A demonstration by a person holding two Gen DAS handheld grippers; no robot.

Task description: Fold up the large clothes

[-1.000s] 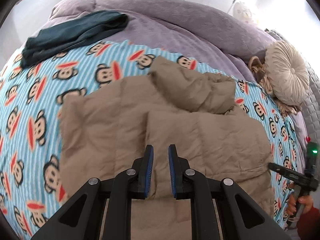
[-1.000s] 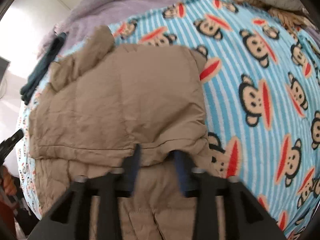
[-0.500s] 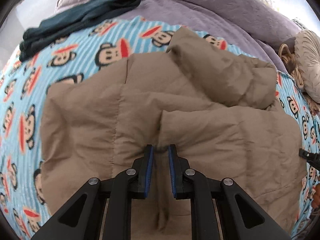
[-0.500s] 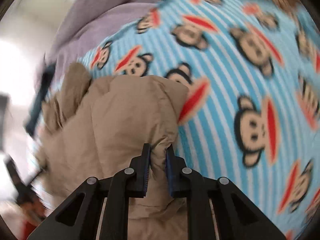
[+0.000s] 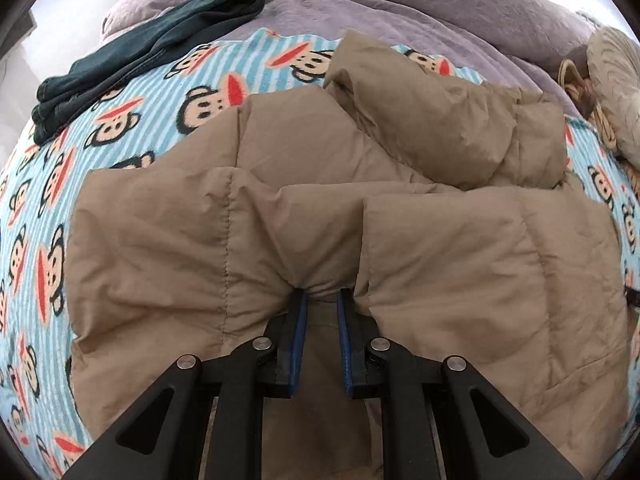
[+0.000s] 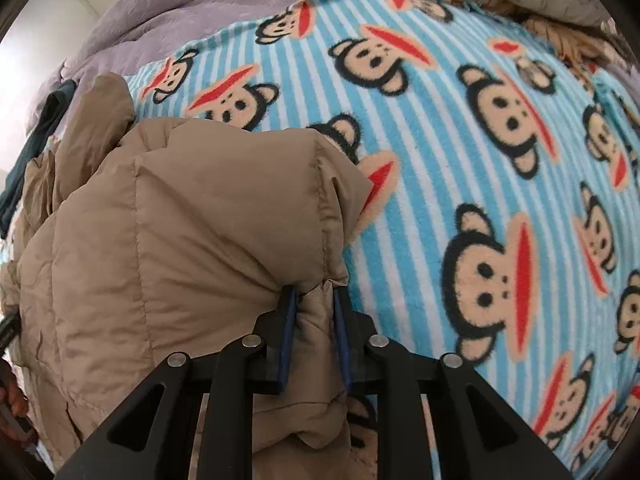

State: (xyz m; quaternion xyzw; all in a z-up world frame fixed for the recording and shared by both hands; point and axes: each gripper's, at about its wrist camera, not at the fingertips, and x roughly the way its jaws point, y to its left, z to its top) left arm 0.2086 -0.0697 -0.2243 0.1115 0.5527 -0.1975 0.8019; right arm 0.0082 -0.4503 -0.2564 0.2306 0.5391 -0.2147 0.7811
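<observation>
A tan quilted puffer jacket lies on a blue striped monkey-print blanket, its sleeves folded over the body and its hood at the far end. My left gripper is shut on the jacket's near hem, with fabric bunched between the blue pads. In the right wrist view the jacket fills the left half. My right gripper is shut on the hem at the jacket's right corner, lifting it off the blanket.
A dark teal folded garment lies at the far left on a purple duvet. A round beige cushion and a woven item sit at the far right. The other gripper's handle and hand show at the right wrist view's left edge.
Both grippers have closed on the jacket's near hem. The right gripper was open a second ago and now pinches the corner; the hem has risen and the jacket has bunched toward the hood.
</observation>
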